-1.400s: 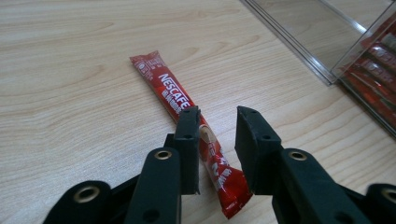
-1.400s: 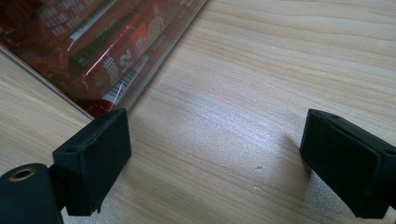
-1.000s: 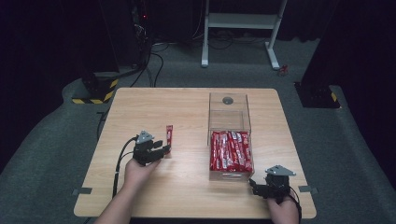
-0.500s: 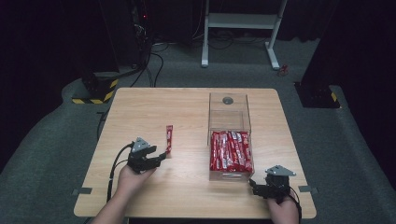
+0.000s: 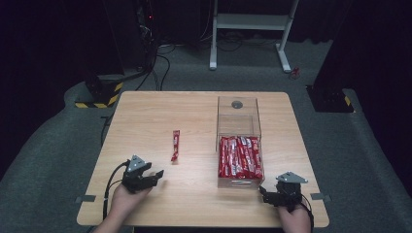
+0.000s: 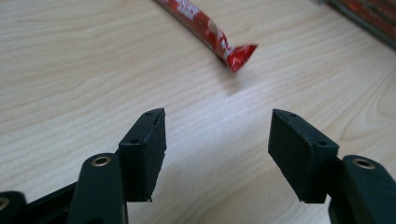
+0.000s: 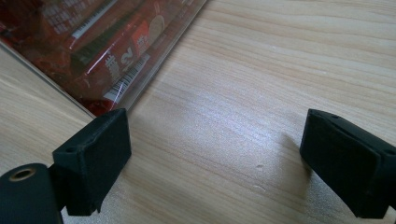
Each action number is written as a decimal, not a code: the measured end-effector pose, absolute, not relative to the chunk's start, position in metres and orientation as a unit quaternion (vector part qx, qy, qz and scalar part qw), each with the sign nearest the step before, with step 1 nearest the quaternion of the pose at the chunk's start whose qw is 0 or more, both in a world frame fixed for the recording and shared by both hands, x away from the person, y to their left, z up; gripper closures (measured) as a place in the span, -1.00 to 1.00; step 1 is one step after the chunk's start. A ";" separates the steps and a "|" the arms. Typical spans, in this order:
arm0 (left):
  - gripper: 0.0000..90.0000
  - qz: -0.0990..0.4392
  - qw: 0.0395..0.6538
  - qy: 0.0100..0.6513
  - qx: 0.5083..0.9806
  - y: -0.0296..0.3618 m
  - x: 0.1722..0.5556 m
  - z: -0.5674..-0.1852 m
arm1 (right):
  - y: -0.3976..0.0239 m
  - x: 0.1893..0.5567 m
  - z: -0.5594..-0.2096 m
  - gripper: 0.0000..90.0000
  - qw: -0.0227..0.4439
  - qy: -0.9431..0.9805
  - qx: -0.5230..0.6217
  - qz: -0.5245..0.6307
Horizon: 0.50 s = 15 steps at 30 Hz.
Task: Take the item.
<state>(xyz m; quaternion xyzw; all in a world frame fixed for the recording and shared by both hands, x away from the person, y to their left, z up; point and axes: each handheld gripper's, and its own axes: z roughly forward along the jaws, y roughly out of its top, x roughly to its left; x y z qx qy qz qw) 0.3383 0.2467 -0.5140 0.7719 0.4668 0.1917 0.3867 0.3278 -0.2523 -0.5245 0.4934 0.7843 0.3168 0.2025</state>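
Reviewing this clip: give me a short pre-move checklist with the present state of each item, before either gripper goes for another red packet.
1. Left gripper empty, jaws just opening: ok.
2. Single red packet lying flat on the table, apart from the left gripper: ok.
3. Right gripper open, nothing between its jaws: ok.
4. Clear box upright, near half stacked with red packets: ok.
5. Box's near wall open for access: cannot tell.

- A lab or recording studio: black curtains along the frame's top and sides.
- Grey carpet floor (image 5: 340, 160), yellow-black striped equipment base (image 5: 97, 97) upper left, white metal stand (image 5: 252, 29) top centre.
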 end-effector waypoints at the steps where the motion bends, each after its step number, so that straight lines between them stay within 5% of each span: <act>1: -0.20 0.192 0.384 0.466 0.774 0.247 0.336 -0.515 | -0.252 0.328 -0.525 -0.81 0.203 0.784 0.493 0.317; 15: -0.46 0.200 0.349 0.443 0.801 0.252 0.318 -0.527 | -0.252 0.327 -0.525 -0.81 0.204 0.784 0.493 0.317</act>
